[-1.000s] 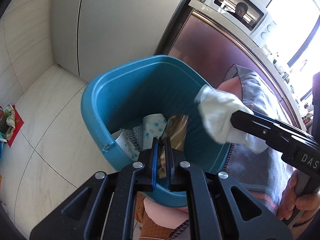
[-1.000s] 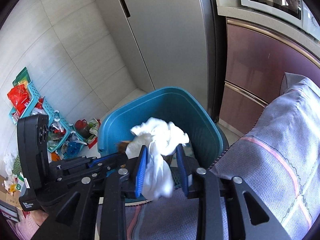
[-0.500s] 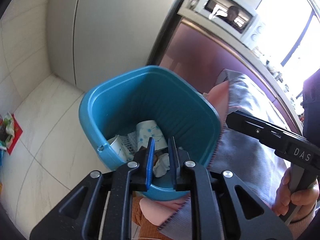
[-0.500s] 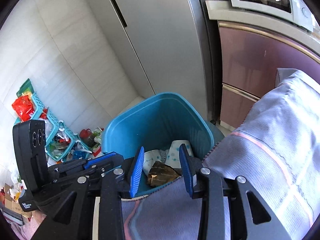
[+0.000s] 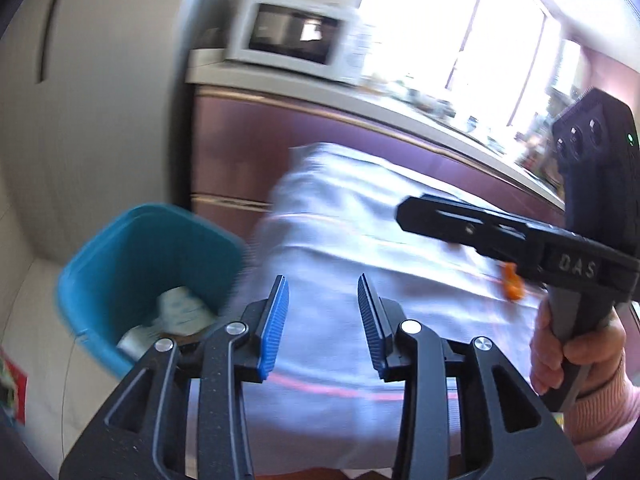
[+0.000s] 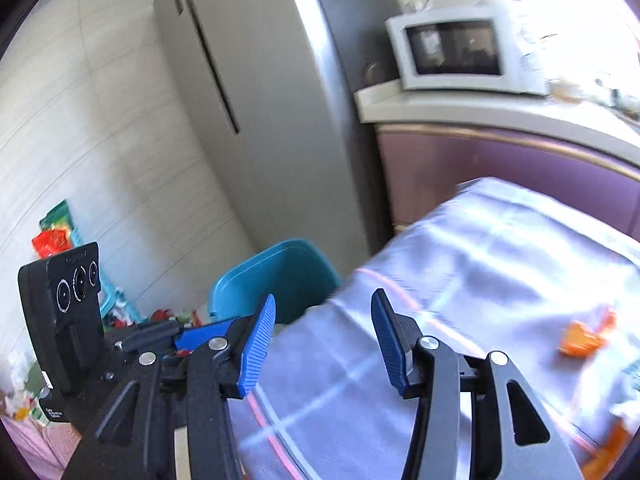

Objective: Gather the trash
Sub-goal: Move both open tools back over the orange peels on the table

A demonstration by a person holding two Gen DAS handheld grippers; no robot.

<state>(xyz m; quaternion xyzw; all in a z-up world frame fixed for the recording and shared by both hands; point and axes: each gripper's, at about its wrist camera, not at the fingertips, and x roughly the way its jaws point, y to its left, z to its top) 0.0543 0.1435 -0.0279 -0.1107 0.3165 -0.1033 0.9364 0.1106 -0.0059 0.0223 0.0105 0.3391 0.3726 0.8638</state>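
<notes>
- left gripper [image 5: 322, 320], right gripper [image 6: 322, 340]: empty, jaws just opening, part-wide
- Both face tablecloth [image 6: 500, 264], likely for orange scrap [image 6: 580, 342]; bin [image 5: 132, 264] beside table

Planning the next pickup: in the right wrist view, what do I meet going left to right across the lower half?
Left tool's camera housing → teal trash bin → right tool, jaws open and empty → checked tablecloth → orange scrap.

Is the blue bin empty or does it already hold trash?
Not empty: the blue bin holds pale, crumpled trash at its bottom in the left wrist view; blur hides what the pieces are.
</notes>
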